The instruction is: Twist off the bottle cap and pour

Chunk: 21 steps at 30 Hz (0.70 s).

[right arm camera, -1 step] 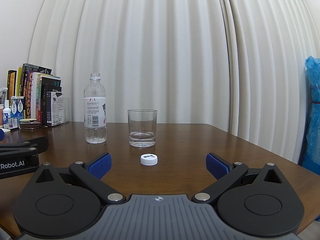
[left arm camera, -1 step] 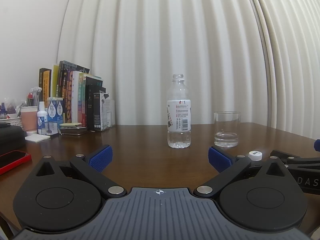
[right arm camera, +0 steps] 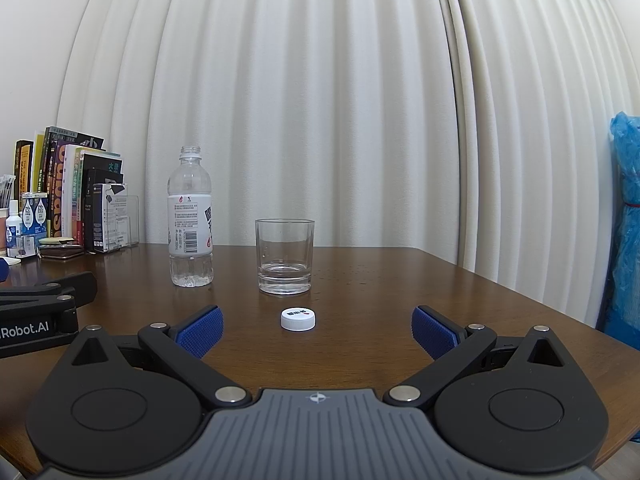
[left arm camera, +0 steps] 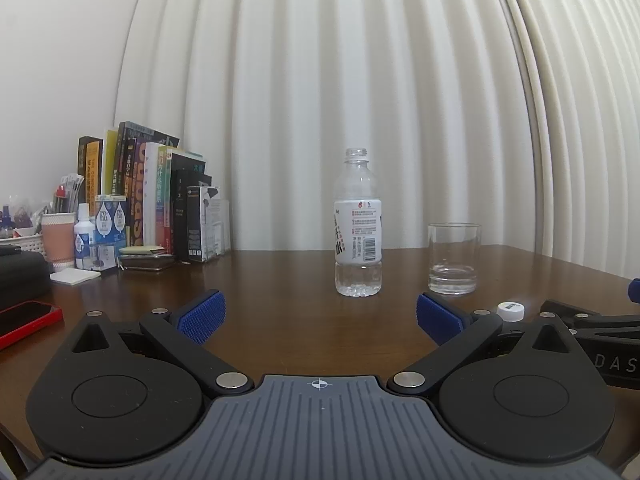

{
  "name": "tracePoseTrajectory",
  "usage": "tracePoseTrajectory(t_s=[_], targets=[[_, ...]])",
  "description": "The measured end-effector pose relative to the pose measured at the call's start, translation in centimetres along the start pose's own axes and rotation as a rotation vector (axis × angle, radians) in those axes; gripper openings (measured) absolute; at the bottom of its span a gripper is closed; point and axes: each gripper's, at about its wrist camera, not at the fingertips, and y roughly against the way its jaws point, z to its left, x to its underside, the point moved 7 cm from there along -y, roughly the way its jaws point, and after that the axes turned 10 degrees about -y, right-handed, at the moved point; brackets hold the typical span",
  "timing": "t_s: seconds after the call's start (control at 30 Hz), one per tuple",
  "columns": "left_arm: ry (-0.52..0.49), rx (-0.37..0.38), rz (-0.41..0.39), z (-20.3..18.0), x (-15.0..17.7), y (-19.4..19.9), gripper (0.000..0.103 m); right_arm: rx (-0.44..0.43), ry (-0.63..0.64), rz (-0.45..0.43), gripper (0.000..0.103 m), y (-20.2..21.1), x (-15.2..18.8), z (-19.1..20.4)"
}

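A clear plastic bottle (left arm camera: 358,224) with a white label stands upright and uncapped on the brown table, a little water at its bottom; it also shows in the right wrist view (right arm camera: 190,218). A clear glass (left arm camera: 453,258) with a little water stands to its right, and shows in the right wrist view (right arm camera: 285,256). The white cap (right arm camera: 298,319) lies on the table in front of the glass, and shows in the left wrist view (left arm camera: 511,311). My left gripper (left arm camera: 318,316) is open and empty, short of the bottle. My right gripper (right arm camera: 318,330) is open and empty, just behind the cap.
Books (left arm camera: 148,192), small bottles and a paper cup (left arm camera: 58,236) stand at the back left. A red phone (left arm camera: 28,318) lies at the left. The table edge (right arm camera: 520,292) runs along the right. A blue bag (right arm camera: 626,220) hangs at the far right. White curtains behind.
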Motion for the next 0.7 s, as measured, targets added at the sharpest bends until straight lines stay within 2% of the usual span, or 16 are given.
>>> tracePoseTrajectory(t_s=[0.7], targets=[[-0.007, -0.002, -0.002, -0.45, 0.01, -0.17, 0.103, 0.001, 0.005, 0.001, 0.103, 0.14, -0.07, -0.09]])
